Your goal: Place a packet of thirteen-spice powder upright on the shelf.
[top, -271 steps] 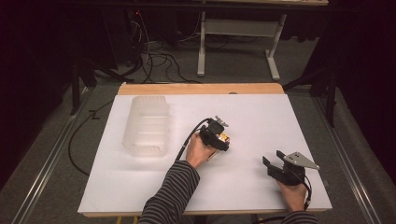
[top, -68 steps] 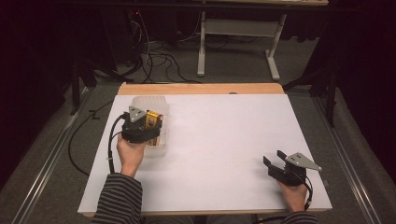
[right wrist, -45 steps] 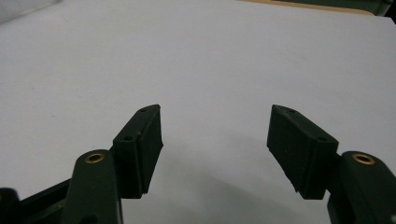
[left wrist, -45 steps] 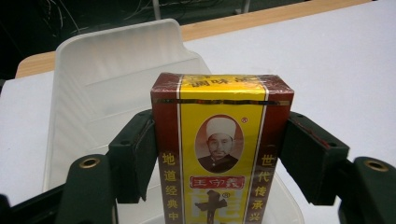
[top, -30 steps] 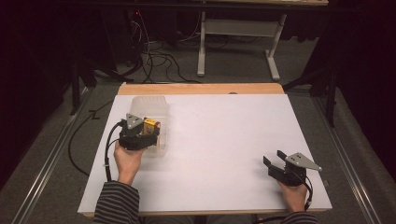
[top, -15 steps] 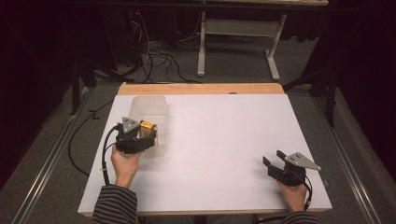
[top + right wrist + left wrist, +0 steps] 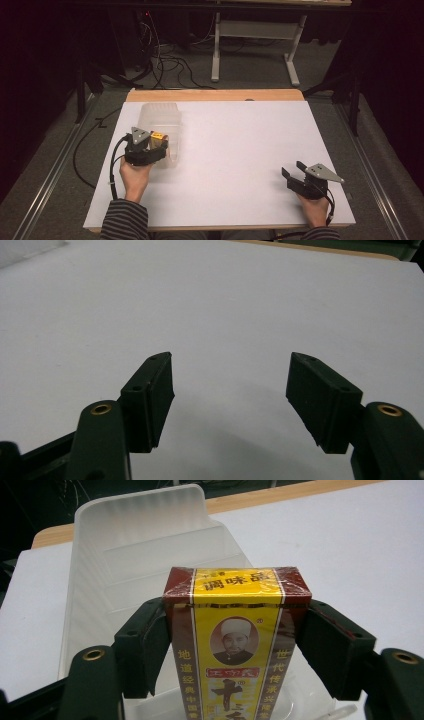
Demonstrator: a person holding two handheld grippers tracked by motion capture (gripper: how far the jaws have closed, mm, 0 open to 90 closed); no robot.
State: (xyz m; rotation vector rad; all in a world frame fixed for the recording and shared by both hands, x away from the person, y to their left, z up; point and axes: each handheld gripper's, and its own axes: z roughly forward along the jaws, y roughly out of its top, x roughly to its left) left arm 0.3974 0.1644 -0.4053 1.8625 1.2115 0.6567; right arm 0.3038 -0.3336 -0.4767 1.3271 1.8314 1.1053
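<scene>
1. On the white tabletop (image 7: 240, 150), toward its left side, lies a clear plastic tray (image 7: 159, 125) with its long axis running away from the person. In the left gripper view its ribbed floor (image 7: 150, 565) stretches ahead to a raised far wall.
2. Over the near end of that tray hangs the left gripper (image 7: 159, 150), its fingers (image 7: 145, 645) clenched on the two narrow sides of a red-and-yellow seasoning box (image 7: 235, 640).
3. The box's long axis lies along the fingers, its top flap pointing at the tray's far wall, so box and tray are lined up. Whether the box already touches the tray floor cannot be told.
4. The coming move likely turns on this: the open tray floor lies straight ahead of and below the box, so a short lowering should seat it.
5. Well apart, near the right front corner, the right gripper (image 7: 297, 176) rests with fingers (image 7: 150, 395) spread wide, grasping nothing.
</scene>
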